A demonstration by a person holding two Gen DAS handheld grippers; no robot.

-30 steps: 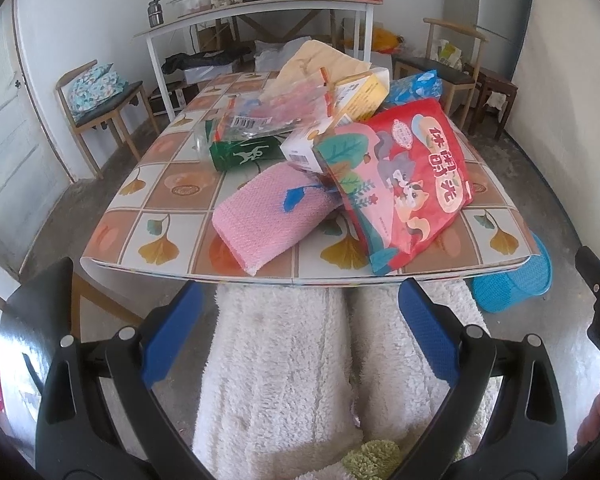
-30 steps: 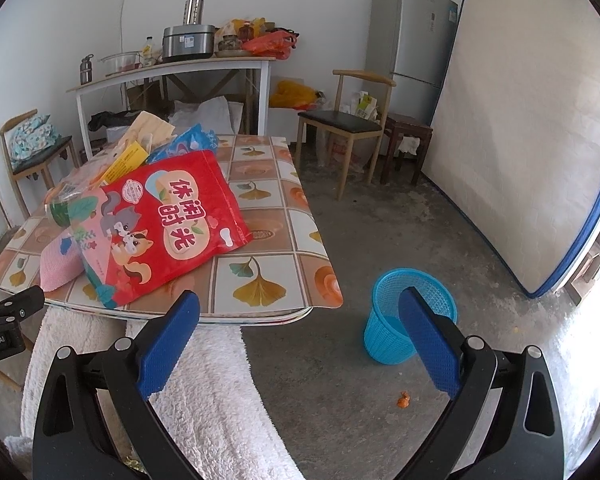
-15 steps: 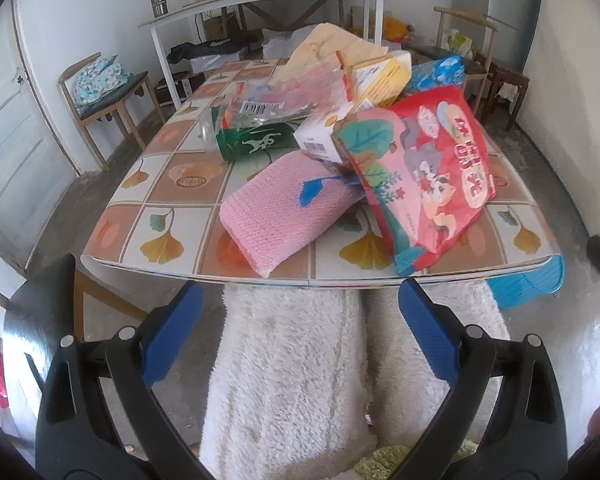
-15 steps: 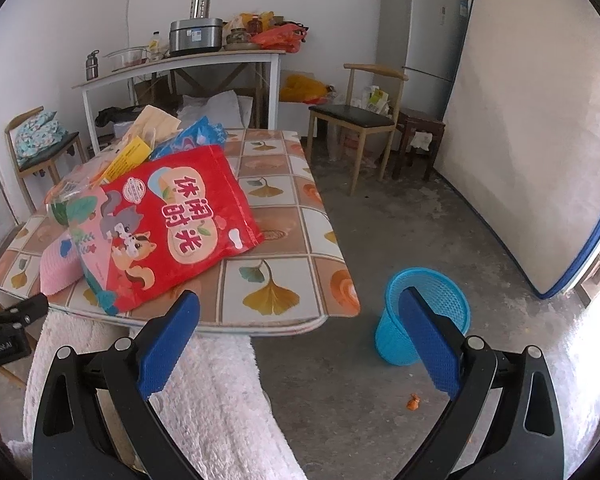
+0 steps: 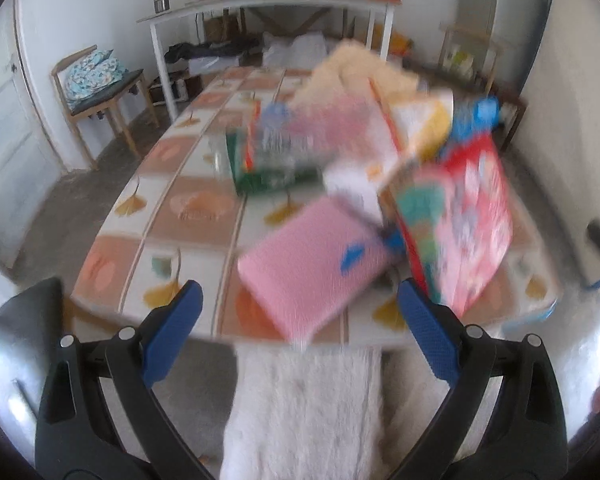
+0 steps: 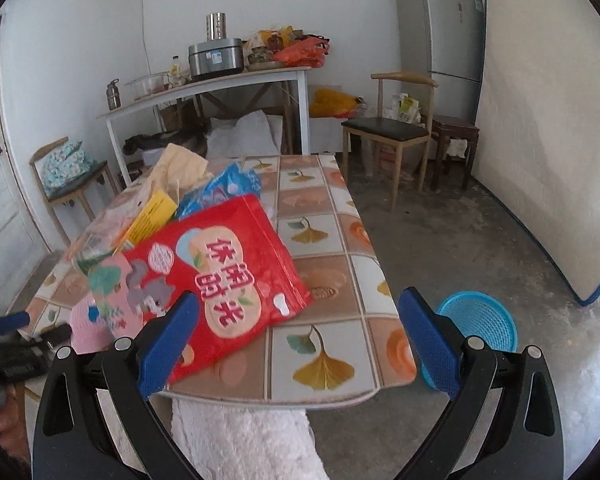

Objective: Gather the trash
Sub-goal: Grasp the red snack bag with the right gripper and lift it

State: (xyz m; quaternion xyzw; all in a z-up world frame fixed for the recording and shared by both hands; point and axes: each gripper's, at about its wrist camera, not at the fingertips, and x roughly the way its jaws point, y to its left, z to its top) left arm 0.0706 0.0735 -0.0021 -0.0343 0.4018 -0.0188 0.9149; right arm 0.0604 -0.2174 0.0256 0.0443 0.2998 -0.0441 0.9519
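A pile of trash lies on the tiled table (image 6: 324, 288): a big red snack bag (image 6: 220, 280), a pink packet (image 5: 316, 268), a green packet (image 5: 272, 176), a blue bag (image 6: 224, 188) and a yellow box (image 6: 152, 212). The left wrist view is motion-blurred; the red bag (image 5: 464, 220) shows there at the right. My left gripper (image 5: 300, 332) is open and empty at the table's near edge, just in front of the pink packet. My right gripper (image 6: 300, 336) is open and empty at the near right corner, beside the red bag. A blue mesh basket (image 6: 484, 320) stands on the floor right of the table.
White fluffy legs (image 6: 244, 440) sit below both grippers. A white side table (image 6: 204, 92) with a cooker stands at the back wall. Wooden chairs (image 6: 388, 136) (image 5: 100, 96), a fridge (image 6: 440, 28) and a leaning mattress (image 6: 548, 128) ring the room.
Both grippers have moved forward toward the table; the trash pile and table edge now appear closer. The left view has become blurred from motion. Both stay open.
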